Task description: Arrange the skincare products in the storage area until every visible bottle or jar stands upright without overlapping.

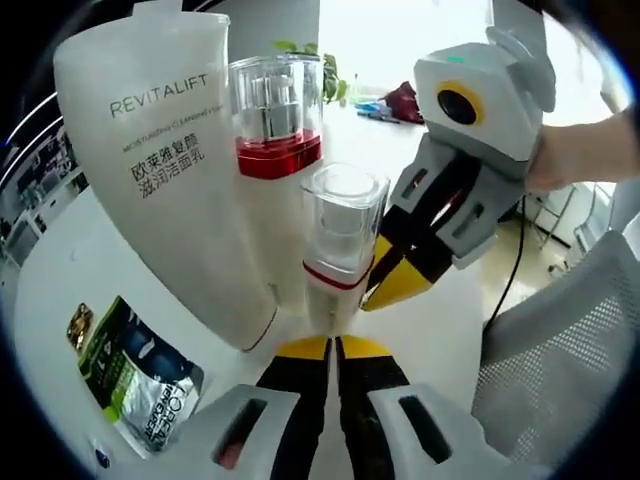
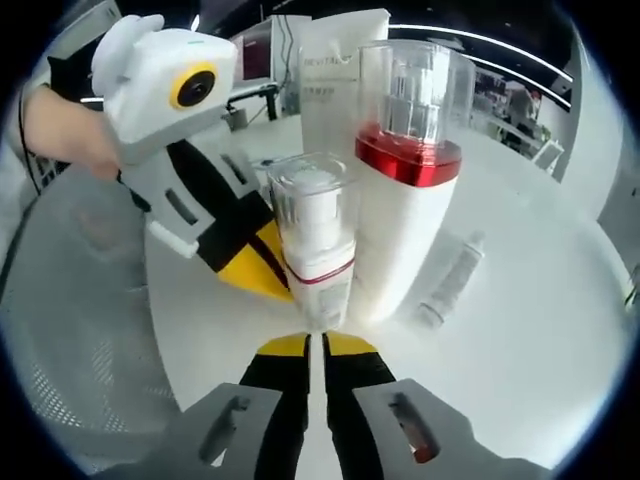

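White plastic filled the centre of both views: the small pump bottle point(image 1: 340, 250) with its clear cap stood upright on the white table point(image 1: 60, 270), touching the taller red-collared pump bottle point(image 1: 275, 160) behind it, with the big Revitalift tube point(image 1: 160, 150) at upper left of the left gripper view. A sachet point(image 1: 140, 385) lay flat at lower left there, and a small tube point(image 2: 452, 278) lay on its side at right of the right gripper view. The step in hand looked like setting the small bottle into the row; next would be standing the lying tube up. The left gripper point(image 1: 332, 350) had its jaws together, empty, just short of the bottle's base. The right gripper point(image 2: 308, 350) was likewise closed on nothing, its yellow tips beside the bottle.
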{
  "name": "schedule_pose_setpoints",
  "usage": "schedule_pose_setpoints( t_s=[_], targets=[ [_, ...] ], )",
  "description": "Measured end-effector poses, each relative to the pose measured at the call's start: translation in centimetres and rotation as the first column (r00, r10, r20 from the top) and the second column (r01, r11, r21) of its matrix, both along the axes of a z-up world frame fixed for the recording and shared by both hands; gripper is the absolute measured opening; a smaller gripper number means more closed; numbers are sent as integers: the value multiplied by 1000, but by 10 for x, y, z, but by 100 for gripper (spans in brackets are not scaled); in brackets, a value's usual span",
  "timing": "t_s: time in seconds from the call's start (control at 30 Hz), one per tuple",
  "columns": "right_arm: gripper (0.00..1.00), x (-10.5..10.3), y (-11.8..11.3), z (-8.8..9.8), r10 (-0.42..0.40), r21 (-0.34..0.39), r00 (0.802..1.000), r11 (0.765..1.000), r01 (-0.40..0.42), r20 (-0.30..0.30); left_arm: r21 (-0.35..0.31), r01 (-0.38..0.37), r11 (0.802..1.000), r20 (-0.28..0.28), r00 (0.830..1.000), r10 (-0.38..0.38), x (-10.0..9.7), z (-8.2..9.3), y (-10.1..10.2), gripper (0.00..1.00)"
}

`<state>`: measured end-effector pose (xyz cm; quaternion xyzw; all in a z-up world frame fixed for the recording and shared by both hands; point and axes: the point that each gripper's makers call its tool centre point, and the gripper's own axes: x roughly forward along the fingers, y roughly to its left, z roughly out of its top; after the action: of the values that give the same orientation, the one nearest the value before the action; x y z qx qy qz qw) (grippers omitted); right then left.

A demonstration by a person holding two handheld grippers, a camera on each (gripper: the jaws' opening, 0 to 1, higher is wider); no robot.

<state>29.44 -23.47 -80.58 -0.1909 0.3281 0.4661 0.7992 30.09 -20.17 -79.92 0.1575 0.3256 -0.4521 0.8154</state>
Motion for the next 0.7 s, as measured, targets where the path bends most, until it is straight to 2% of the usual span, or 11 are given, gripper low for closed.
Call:
schedule_pose_setpoints(
  t_s=[0.37, 0.7],
  targets=[
    [14, -8, 2, 12, -17, -9, 1000, 1000, 17, -1, 18, -24, 1000, 16, 1000, 24, -5, 11, 18, 16],
    [25, -28, 2, 23, -55, 0, 998, 998, 55, -15, -24, -86, 996, 9, 996, 86, -19, 27, 38, 28]
  ],
)
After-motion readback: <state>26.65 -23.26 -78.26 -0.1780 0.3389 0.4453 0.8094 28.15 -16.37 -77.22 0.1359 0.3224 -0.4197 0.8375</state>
